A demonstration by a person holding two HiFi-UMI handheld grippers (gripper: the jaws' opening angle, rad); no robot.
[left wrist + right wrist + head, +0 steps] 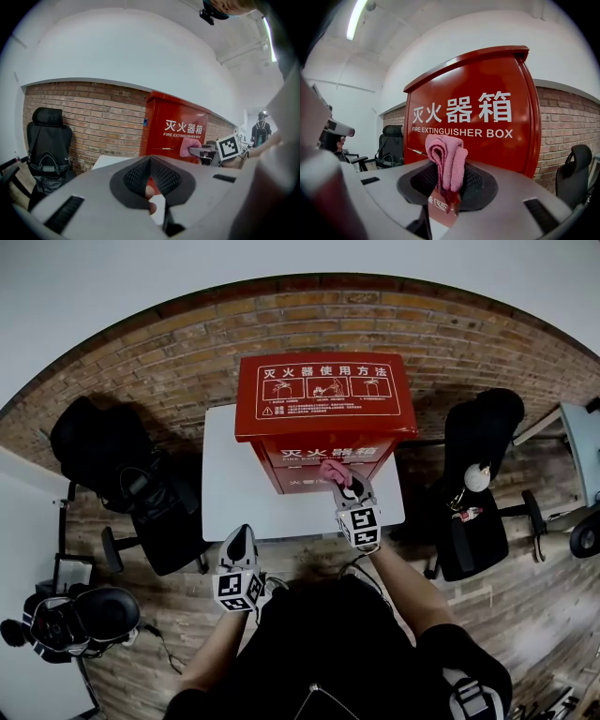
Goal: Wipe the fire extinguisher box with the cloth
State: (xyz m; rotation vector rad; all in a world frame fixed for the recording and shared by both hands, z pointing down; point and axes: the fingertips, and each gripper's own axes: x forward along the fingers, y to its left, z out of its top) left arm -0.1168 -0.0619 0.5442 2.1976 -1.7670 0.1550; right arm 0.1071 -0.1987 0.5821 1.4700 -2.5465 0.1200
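The right gripper [341, 486] has its jaws clamped on a folded pink cloth [447, 164]. The cloth meets the lettered front of the red fire extinguisher box [323, 395] at 12 o'clock. The box stands on a white table [234, 498]. At the right gripper's 8 o'clock, the left gripper [240, 536] hovers by the table's near edge, its jaws closed together on nothing.

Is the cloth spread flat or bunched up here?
Bunched. The cloth sits folded in a pink wad between the jaws of the right gripper, in front of the box.
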